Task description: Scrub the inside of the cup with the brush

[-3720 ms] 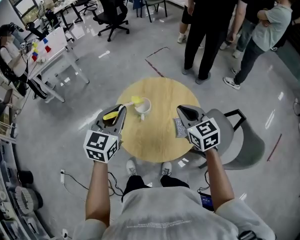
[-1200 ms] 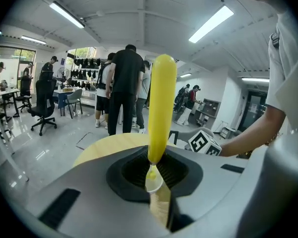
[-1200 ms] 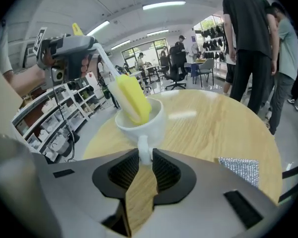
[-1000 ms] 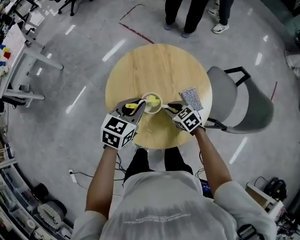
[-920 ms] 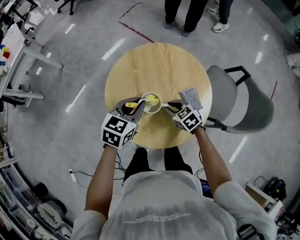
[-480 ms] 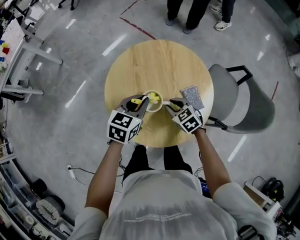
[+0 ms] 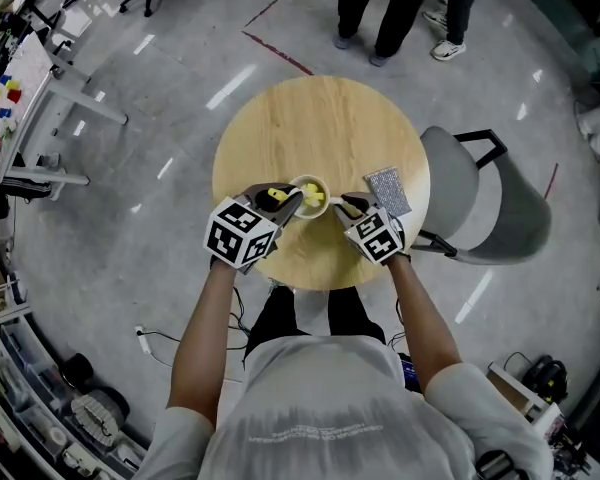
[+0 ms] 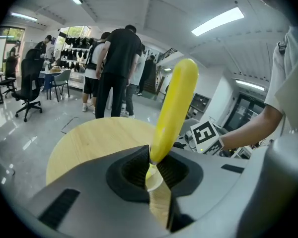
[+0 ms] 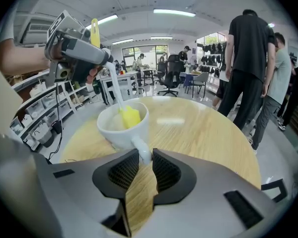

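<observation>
Left gripper [image 7: 288,197] is closed on the brush [image 7: 273,196]: in the left gripper view the ribbed pads of the left gripper [image 8: 151,165] clamp the lower end of the yellow brush [image 8: 171,108] handle, which rises up and to the right out of the jaws. Right gripper [image 7: 340,204] is at the cup [image 7: 309,196]; in the right gripper view the jaws of the right gripper [image 9: 145,157] have just been closing, and the handle of the white cup [image 9: 121,125] sits between their tips, pinched from both sides. The cup stands upright on the round wooden bench [image 7: 320,128], near the edge closest to the person, between the two grippers. The yellow brush head [image 9: 130,117] is inside the cup, its pale stem slanting up to the left gripper [image 9: 82,51] above the rim; whether the head touches the inner wall or the bottom cannot be told. A grey textured pad [image 7: 387,190] lies flat on the bench just beyond the right gripper, apart from the cup. A grey chair [image 7: 480,208] stands beside the bench on the person's right. Several people [image 7: 380,8] stand on the floor beyond the far edge of the bench, and they also appear in the background of the right gripper view [image 9: 248,68].
</observation>
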The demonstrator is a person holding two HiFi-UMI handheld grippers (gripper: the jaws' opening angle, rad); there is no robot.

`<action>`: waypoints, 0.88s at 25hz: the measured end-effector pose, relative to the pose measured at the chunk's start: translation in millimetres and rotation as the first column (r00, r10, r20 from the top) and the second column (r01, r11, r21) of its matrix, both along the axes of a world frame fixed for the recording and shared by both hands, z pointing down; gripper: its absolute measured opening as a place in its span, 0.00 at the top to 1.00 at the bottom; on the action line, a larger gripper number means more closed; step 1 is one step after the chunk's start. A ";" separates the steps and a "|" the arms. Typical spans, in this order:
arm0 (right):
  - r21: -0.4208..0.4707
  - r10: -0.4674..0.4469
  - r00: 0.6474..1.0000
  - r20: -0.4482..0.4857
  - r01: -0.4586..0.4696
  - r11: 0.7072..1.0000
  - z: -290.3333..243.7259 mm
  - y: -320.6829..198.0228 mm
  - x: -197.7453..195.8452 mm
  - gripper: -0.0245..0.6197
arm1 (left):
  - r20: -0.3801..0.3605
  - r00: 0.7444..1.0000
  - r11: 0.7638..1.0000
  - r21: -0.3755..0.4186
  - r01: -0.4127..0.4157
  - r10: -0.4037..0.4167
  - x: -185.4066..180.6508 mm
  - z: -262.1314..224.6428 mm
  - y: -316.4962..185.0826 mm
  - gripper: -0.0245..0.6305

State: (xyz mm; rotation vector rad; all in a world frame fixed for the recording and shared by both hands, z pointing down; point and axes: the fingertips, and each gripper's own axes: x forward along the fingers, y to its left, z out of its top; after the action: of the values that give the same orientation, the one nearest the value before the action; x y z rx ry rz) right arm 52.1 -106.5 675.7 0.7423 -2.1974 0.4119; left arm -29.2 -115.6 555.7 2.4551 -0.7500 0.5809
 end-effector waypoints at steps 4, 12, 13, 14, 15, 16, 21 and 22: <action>-0.004 0.019 1.000 0.002 -0.019 1.000 -0.9 1.7 -1.8 0.79 | 0.027 0.994 0.994 -0.031 -0.106 0.107 -1.9 -1.5 6.9 0.88; 0.000 0.028 1.000 -0.004 -0.028 1.000 0.8 1.7 -0.8 0.79 | 0.172 0.917 0.933 -0.103 -0.345 0.359 -7.7 -2.6 17.2 0.88; 0.000 0.030 1.000 -0.003 -0.030 1.000 0.6 1.3 -0.9 0.79 | 0.192 0.912 0.932 -0.093 -0.351 0.363 -8.0 -4.2 15.1 0.88; 0.001 0.031 1.000 -0.003 -0.031 1.000 0.2 0.8 -1.1 0.79 | 0.214 0.911 0.936 -0.074 -0.344 0.352 -8.3 -5.4 11.4 0.88; 0.001 0.032 0.999 -0.003 -0.032 0.999 0.0 0.6 -1.5 0.79 | 0.236 0.915 0.944 -0.047 -0.325 0.327 -8.6 -5.7 6.7 0.89; 0.001 0.033 0.999 -0.002 -0.033 0.999 -0.2 0.5 -1.8 0.79 | 0.255 0.921 0.953 -0.015 -0.301 0.295 -8.3 -5.3 2.2 0.89; 0.004 0.042 0.999 0.010 -0.042 0.999 -0.2 0.6 -1.3 0.79 | 0.237 0.956 0.973 0.113 -0.202 0.171 9.3 -3.5 -1.8 0.89; 0.006 0.043 0.999 0.009 -0.043 0.999 0.0 0.3 -0.2 0.79 | 0.232 0.960 0.972 0.139 -0.192 0.157 13.7 -4.6 -1.5 0.89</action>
State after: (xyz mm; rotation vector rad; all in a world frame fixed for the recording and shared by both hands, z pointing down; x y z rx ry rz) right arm 52.0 -106.2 675.6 0.7934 -2.1950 0.4310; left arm -15.5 -117.1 551.1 2.6535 -0.6908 0.9037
